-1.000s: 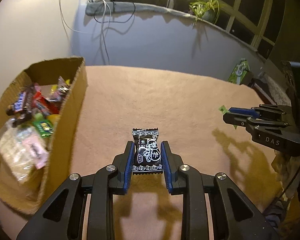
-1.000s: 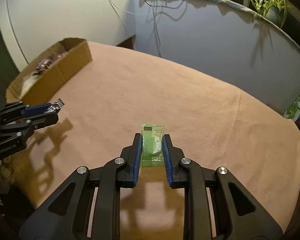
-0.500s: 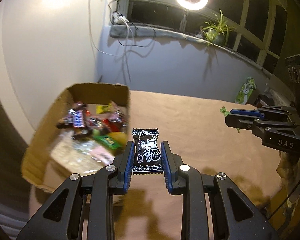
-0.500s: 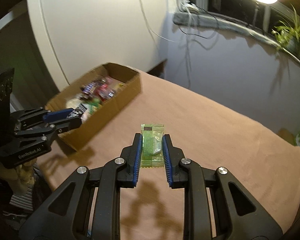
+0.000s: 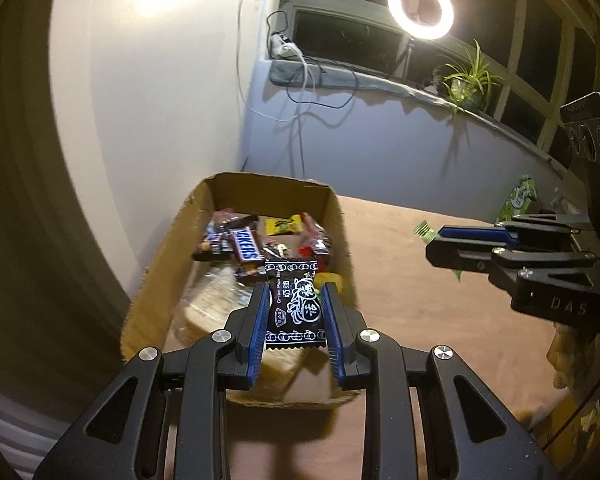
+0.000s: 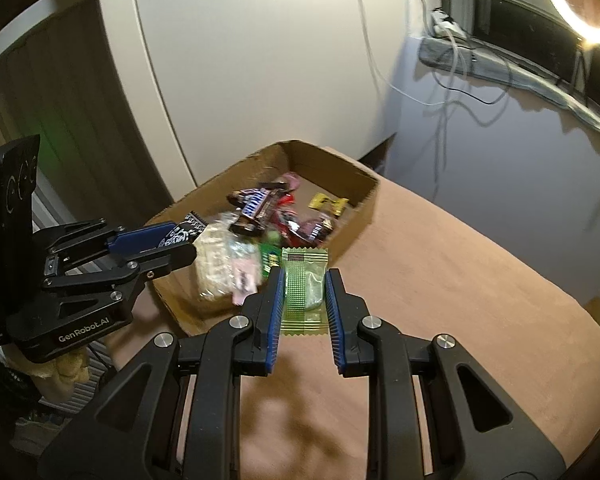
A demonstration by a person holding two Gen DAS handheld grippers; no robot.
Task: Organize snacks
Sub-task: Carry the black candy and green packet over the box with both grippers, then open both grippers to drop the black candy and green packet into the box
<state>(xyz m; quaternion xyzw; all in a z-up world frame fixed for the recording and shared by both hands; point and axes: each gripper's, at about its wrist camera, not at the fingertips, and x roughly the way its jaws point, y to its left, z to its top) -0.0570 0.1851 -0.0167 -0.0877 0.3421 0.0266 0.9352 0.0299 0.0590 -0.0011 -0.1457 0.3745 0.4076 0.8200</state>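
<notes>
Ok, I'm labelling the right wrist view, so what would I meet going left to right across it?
Left gripper holding the black candy → cardboard box of snacks → right gripper holding the green candy → bare brown tabletop → ring light.

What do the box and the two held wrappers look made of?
Box: brown corrugated cardboard, matte, with rough raw edges. Black wrapper: likely glossy printed plastic film, crimped serrated ends. Green wrapper: translucent film, seemingly plastic, contents showing through, crimped edge.
</notes>
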